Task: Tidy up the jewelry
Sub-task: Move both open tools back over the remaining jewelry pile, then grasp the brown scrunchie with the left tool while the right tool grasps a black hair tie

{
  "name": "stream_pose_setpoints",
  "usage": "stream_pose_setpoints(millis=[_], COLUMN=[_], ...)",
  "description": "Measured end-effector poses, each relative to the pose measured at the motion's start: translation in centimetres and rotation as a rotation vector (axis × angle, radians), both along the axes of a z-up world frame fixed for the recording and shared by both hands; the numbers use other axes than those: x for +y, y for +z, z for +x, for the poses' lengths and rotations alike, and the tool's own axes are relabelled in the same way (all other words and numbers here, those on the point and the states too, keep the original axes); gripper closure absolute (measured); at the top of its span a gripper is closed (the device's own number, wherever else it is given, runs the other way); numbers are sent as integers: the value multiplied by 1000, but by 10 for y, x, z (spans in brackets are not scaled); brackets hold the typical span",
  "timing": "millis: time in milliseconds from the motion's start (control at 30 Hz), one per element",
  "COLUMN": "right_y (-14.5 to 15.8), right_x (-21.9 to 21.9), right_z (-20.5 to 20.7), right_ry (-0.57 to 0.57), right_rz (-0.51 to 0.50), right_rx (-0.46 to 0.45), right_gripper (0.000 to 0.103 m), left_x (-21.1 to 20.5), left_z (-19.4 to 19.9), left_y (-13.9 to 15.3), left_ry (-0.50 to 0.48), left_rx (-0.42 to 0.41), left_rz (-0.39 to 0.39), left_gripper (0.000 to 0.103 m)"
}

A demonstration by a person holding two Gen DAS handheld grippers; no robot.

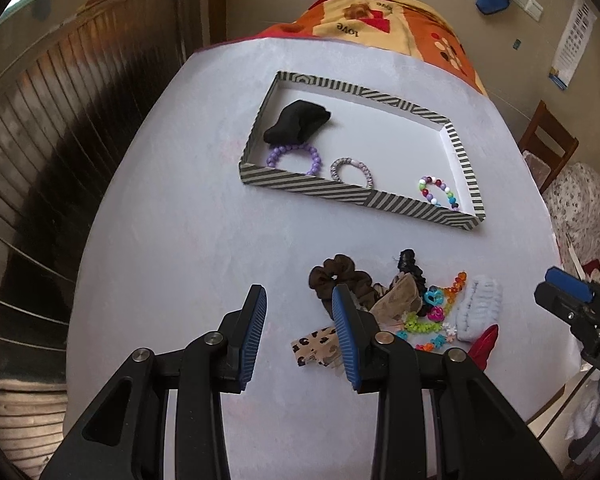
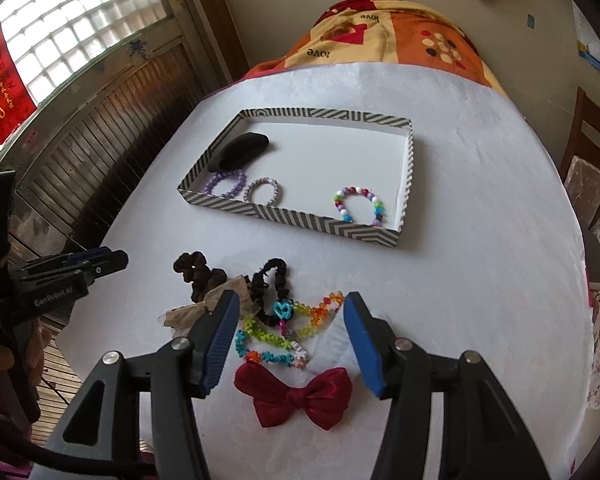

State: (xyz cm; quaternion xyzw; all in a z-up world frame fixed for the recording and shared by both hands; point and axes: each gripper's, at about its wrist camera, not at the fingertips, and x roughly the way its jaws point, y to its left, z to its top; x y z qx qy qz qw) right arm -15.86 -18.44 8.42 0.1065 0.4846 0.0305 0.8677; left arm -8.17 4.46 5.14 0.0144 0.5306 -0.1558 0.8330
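Hovering open and empty, both the right tongs [image 2: 290, 340] and left tongs [image 1: 300, 320] face the tangled pile [image 2: 260, 312] near the striped tray [image 2: 300, 216]; grabbing the flower-bead necklace [image 2: 276, 340] risks dragging the entwined black scrunchie [image 2: 268, 284] along.

Worktop [image 2: 460, 264]: matt white paper
Bow [image 2: 294, 400]: glossy red satin
Tray [image 2: 300, 216]: striped cardboard
Tongs' pads [image 2: 220, 344]: ribbed blue rubber

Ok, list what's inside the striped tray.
Inside the striped tray: a black pouch, a purple bead bracelet, a silver bracelet and a multicolored bead bracelet. The near wall hides the bracelets' lower edges; anything under the pouch is covered.
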Motion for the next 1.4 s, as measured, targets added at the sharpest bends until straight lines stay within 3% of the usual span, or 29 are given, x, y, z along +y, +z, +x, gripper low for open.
stream_pose_setpoints(millis=[333,800,867,1100,1400], right_y=[-19,-43,-50,-68,-93], right_x=[-20,-4,3,16,43], right_z=[-5,20,25,55,90], right_ry=[-38,91,124,190,307], right_rz=[17,22,23,-5,-84], right_rx=[49,98,104,126,184], right_gripper=[45,46,51,56,56], left_x=[11,-11,-11,-21,-33], left_z=[14,26,30,40,54], left_y=[-26,-54,-58,-67,-89], left_ry=[19,-34,-20,-53,-57], left_rx=[136,240,252,261,307], left_rz=[-117,-162,-169,-159,-109], left_gripper=[77,76,76,67,67])
